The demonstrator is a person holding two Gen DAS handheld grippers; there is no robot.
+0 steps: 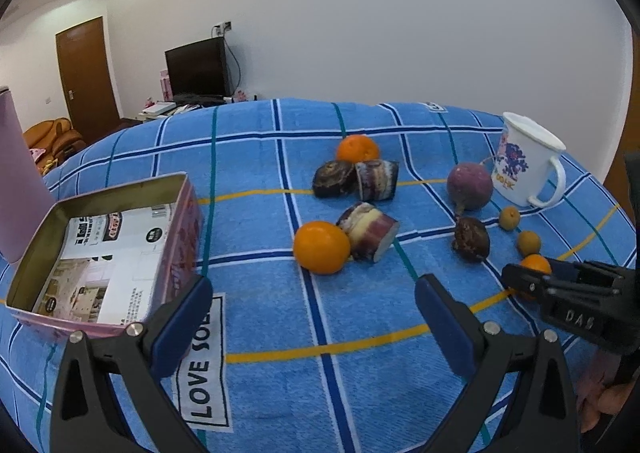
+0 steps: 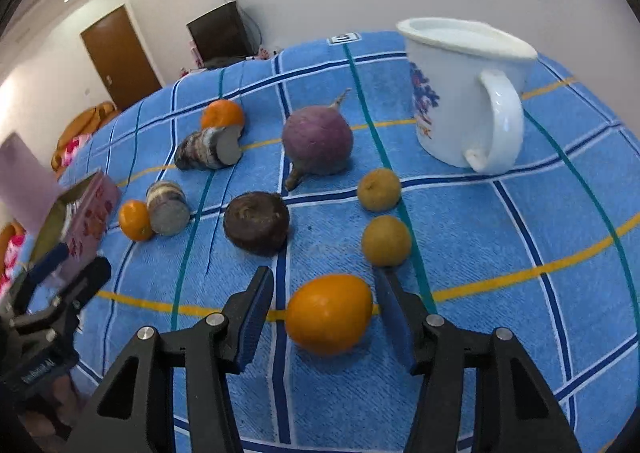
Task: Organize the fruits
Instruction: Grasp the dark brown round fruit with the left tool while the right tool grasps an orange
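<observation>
Right now the right tongs [image 2: 326,317] straddle an orange [image 2: 328,319], fingers apart.

Two wrist fisheyes, both low over the blue checked cloth [image 1: 256,157].
The left view looks across from farther back, tin box [image 1: 120,253] lower left; the right sits closer, white mug [image 2: 460,101] upper right. Both share the scattered fruit mid-frame.

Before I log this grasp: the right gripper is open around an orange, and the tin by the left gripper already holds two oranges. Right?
Not quite. The right gripper is open around an orange, but the tin holds no oranges; the left wrist view shows only its printed paper lining. The other two oranges lie on the cloth.
</observation>
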